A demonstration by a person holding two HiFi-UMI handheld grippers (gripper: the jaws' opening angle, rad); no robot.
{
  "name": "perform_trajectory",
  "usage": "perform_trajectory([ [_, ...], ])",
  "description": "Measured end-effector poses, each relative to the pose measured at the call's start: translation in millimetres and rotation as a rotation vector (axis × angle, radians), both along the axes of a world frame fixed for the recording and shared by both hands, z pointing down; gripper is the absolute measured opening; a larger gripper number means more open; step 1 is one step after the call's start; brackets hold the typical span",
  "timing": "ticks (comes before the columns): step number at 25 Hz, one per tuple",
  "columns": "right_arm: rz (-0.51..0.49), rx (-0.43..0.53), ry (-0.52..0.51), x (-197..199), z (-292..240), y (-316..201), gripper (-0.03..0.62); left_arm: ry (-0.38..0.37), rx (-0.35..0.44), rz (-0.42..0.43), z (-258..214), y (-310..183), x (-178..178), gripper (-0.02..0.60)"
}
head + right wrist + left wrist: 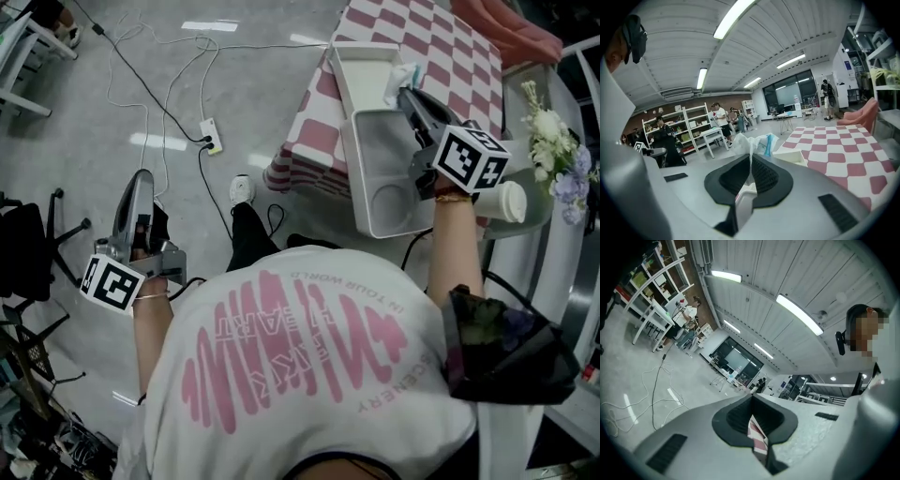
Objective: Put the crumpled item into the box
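A crumpled white and blue wrapper (403, 75) (753, 142) is pinched at the tips of my right gripper (407, 92) (750, 154), which is shut on it. It hangs over the far end of the white box (349, 159), near the box's lid or tray part (361, 58); a box corner (793, 156) shows just past the jaws. The box stands on a red and white checked table (441, 42) (834, 145). My left gripper (139, 183) (752, 397) is far to the left over the grey floor, shut with nothing held.
A paper cup (506, 200) and a bunch of flowers (555, 150) stand right of the box. A power strip (212, 137) and cables lie on the floor. A black bag (506, 352) hangs at the person's right side. People and shelves are in the background.
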State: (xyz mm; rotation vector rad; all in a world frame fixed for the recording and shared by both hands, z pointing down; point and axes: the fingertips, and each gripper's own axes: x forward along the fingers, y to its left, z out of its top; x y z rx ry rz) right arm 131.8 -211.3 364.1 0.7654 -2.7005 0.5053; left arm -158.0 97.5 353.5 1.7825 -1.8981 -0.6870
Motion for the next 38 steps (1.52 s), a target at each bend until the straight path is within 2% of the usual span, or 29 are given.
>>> perform_trajectory([
  [8, 0.118, -0.055, 0.048, -15.8, 15.3, -32.1, 0.014, 0.009, 0.012, 0.095, -13.8, -77.2, -68.9, 0.008],
  [15, 0.206, -0.09, 0.104, -25.1, 24.7, -53.8, 0.014, 0.014, 0.032, 0.22, -22.7, -144.8, -103.8, 0.008],
  [19, 0.248, -0.091, 0.197, -26.7, 35.4, -65.2, 0.014, 0.027, 0.034, 0.278, -22.0, -176.2, -121.3, 0.008],
  [24, 0.234, -0.096, 0.312, -35.0, 49.3, -77.2, 0.014, -0.007, 0.035, 0.348, -25.3, -205.7, -138.6, 0.008],
  [30, 0.154, -0.164, 0.488, -50.7, 78.1, -84.8, 0.014, 0.025, 0.029, 0.324, -24.4, -233.1, -182.1, 0.008],
  [34, 0.146, -0.183, 0.629, -53.0, 102.9, -90.8, 0.014, 0.025, 0.03, 0.326, -24.3, -252.1, -207.7, 0.008],
  [38, 0.161, -0.211, 0.708, -52.8, 121.5, -98.5, 0.014, 0.027, 0.026, 0.331, -18.4, -264.6, -228.6, 0.008],
])
